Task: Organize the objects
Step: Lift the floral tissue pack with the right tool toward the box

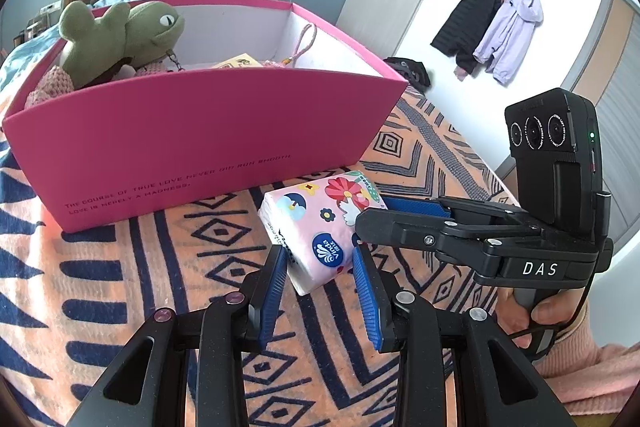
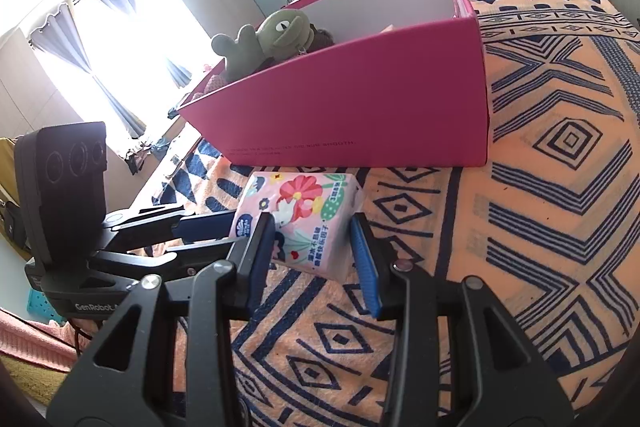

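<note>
Pink tissue pack [image 1: 320, 227] lies on the patterned blanket [image 1: 140, 267] of the bed, just in front of the pink box [image 1: 192, 131], touching or nearly touching its near wall. In the left wrist view the left hand-held gripper [image 1: 320, 267] straddles the near corner of the pack at 6 o'clock; blue pads [image 1: 276, 291] sit close to its two sides, jaws narrowed almost to their tightest, though whether the pads actually press on the wrapper cannot be told. The right hand-held gripper [image 1: 362, 223] comes in from 3 o'clock, a hand [image 1: 532, 311] in a pink sleeve on its grip; its tip overlaps the pack's right edge. In the right wrist view the right hand-held gripper [image 2: 314, 247] has the pack [image 2: 300, 219] between partly open jaws, left pad against the printed face, right pad just beside the far edge; a firm grip cannot be confirmed. The box holds a green plush frog [image 1: 124, 35] at 10 o'clock, a pink cord [image 1: 300, 47] and a yellow card [image 1: 236, 61].
</note>
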The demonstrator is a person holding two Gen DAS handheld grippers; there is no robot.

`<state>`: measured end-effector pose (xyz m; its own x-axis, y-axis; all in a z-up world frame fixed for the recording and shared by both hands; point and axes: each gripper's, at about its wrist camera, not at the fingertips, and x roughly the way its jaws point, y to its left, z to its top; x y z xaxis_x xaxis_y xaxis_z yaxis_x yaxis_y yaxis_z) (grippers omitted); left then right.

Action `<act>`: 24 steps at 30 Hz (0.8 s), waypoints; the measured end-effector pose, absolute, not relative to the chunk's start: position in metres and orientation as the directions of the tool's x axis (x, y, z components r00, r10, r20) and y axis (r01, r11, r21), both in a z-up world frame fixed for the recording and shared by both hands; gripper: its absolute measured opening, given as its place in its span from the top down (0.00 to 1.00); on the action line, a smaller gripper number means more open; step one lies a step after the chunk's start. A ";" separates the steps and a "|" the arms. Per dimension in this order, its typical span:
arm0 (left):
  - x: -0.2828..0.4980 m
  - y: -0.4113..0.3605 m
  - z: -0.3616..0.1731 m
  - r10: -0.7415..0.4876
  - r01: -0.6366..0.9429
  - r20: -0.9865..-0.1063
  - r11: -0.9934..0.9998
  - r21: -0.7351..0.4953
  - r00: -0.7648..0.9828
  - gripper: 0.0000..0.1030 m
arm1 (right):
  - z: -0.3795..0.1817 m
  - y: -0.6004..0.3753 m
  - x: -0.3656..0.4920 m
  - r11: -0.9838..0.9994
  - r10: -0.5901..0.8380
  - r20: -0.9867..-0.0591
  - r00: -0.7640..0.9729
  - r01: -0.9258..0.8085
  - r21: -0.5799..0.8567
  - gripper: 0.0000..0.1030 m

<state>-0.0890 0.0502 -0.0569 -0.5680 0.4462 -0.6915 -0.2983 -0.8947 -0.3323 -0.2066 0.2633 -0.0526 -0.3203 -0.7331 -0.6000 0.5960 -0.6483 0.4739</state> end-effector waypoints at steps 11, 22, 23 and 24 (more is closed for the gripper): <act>-0.086 0.053 -0.047 0.444 -0.312 -0.681 -0.895 -0.318 -0.582 0.67 | -0.046 0.265 -0.205 -0.648 -0.736 -0.586 -0.339 0.602 0.466 0.59; -0.085 0.059 -0.035 0.445 -0.337 -0.668 -0.894 -0.295 -0.596 0.67 | -0.033 0.270 -0.204 -0.650 -0.739 -0.565 -0.367 0.610 0.454 0.59; -0.085 0.059 -0.034 0.445 -0.339 -0.667 -0.894 -0.292 -0.597 0.67 | -0.032 0.271 -0.204 -0.650 -0.739 -0.563 -0.370 0.610 0.453 0.59; -0.085 0.061 -0.033 0.444 -0.341 -0.667 -0.895 -0.290 -0.599 0.67 | -0.031 0.272 -0.204 -0.650 -0.740 -0.561 -0.372 0.610 0.453 0.59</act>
